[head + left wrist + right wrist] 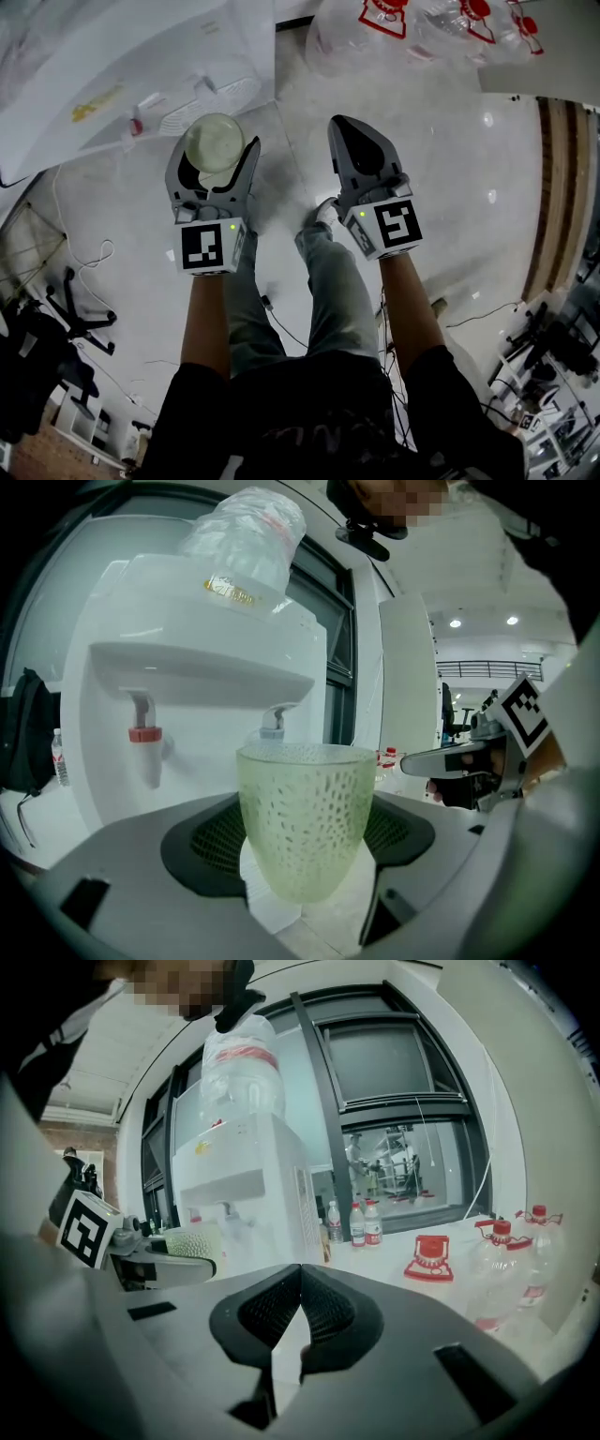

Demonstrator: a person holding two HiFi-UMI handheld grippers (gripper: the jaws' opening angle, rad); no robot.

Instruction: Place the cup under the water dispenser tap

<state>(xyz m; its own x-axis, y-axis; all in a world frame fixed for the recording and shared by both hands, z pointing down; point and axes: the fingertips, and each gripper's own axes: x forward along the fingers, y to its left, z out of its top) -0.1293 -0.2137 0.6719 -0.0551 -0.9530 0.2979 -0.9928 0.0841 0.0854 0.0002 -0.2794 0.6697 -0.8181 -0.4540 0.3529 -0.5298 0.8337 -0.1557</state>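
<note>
One cup (305, 822) sits clamped in the left gripper (216, 148), right gripper (299, 1290) closed empty, dispenser label (230, 591) illegible.

The blue tap (272, 726) is partly hidden behind the cup (305, 817); the dispenser (141, 47) is cropped by the head view's edge

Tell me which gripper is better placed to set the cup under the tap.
Left. The left gripper holds the pale green cup upright, facing the water dispenser. The right gripper is shut on nothing.
</note>
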